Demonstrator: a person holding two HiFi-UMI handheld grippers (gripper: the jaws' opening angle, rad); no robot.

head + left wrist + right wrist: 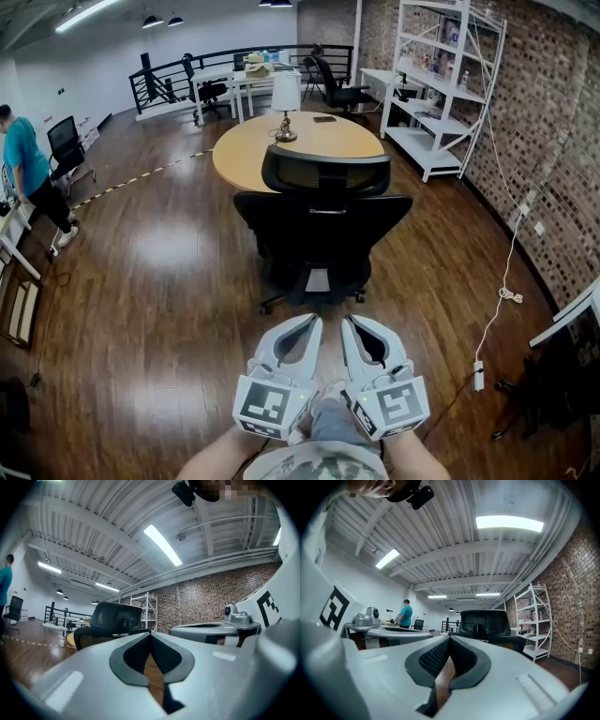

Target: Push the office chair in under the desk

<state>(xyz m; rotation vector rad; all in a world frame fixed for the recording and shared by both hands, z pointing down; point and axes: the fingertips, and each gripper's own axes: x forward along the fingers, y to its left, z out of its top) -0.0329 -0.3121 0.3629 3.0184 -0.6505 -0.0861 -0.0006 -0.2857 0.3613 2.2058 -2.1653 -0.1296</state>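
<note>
Left gripper (312,322) and right gripper (348,322), both closed, empty, behind black office chair (323,220) at round desk (244,155)

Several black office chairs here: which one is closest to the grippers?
The black chair with the headrest, directly ahead at the round wooden table, its back towards you. The other chairs stand far off, by the left wall and rear desks.

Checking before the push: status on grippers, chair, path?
Left gripper, right gripper shut, empty, side by side. Office chair ahead at round desk, untouched. Nothing on the floor between.
</note>
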